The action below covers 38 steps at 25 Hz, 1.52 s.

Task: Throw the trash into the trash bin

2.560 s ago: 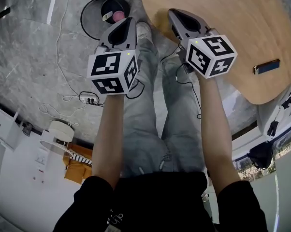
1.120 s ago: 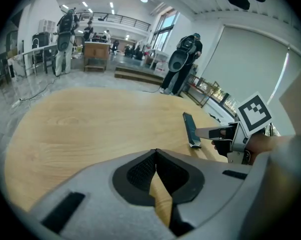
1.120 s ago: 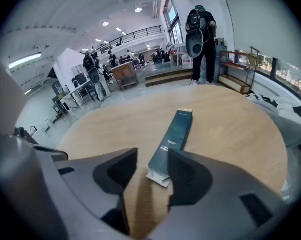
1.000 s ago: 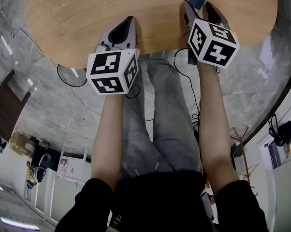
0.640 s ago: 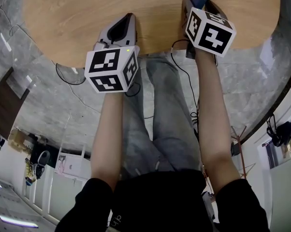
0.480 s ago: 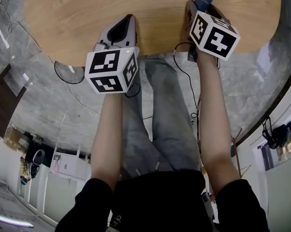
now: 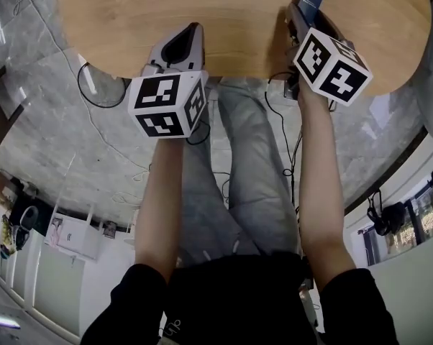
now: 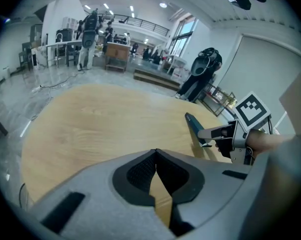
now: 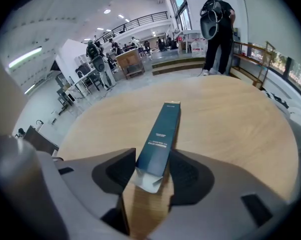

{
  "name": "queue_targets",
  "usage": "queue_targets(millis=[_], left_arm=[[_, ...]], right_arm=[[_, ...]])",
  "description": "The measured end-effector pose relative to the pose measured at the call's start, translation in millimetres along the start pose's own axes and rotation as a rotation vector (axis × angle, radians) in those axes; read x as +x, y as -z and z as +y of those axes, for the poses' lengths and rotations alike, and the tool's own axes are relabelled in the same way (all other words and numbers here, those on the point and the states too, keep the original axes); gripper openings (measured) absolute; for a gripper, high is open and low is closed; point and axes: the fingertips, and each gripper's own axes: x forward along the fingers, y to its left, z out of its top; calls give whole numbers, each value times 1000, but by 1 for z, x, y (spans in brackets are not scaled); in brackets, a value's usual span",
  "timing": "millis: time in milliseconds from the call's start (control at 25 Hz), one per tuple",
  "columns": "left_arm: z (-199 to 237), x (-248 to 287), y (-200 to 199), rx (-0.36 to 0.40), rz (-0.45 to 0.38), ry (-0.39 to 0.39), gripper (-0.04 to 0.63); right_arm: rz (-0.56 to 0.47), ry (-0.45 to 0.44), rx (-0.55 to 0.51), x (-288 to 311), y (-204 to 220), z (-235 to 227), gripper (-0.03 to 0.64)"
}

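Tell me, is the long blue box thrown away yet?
Not yet. Done: the right hand-held gripper is at the long blue box on the wooden table. In hand: its jaws have just been closing and now seem to squeeze the box's sides. Left: lifting it, carrying it to a bin, which no view shows, and dropping it in. The left hand-held gripper is shut and empty.

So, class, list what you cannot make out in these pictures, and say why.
Print on the box: too small to read, right gripper view.
Far end of the box: cut off by the top edge, head view.
The bin: in no view; the table covers much of the floor in head view.
The people at the back: too small to make out, both gripper views.
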Motion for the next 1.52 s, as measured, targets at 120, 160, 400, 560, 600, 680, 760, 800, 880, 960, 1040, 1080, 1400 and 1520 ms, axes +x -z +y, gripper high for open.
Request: queue_targets(millis=[120, 160, 400, 560, 600, 680, 760, 800, 880, 960, 1040, 1080, 1400, 1520], left_arm=[[22, -17, 6, -31, -15, -29, 8], [29, -22, 7, -42, -22, -39, 8], [76, -52, 22, -101, -51, -79, 8], [107, -74, 32, -142, -69, -105, 8], [116, -81, 35, -154, -75, -113, 8], [135, -94, 42, -181, -88, -134, 8], [155, -107, 48, -209, -101, -156, 8], [165, -114, 52, -222, -107, -167, 8], [183, -128, 60, -250, -119, -188, 8], [198, -142, 70, -280, -133, -211, 8], [216, -158, 80, -311, -146, -234, 8], [226, -166, 86, -327, -153, -246, 8], [301, -238, 140, -487, -218, -387, 8], [320, -265, 158, -560, -252, -455, 8]], right_arm=[[-11, -49, -22, 1, -3, 32, 204], [-16, -67, -30, 2, -4, 44, 202], [-29, -149, -67, 5, 0, 112, 192], [-36, -195, -96, 3, 3, 158, 187], [-36, -211, -106, 3, 5, 171, 187], [-34, -249, -133, 3, 8, 201, 183], [-32, -286, -164, 3, 11, 232, 182], [-32, -302, -179, 3, 13, 247, 178], [-31, -336, -210, 0, 17, 276, 169], [-25, -372, -240, -4, 24, 305, 163], [-18, -411, -265, -7, 32, 336, 158], [-13, -431, -277, -8, 37, 352, 155], [74, -629, -436, -25, 96, 483, 149], [130, -706, -515, -34, 122, 521, 149]])
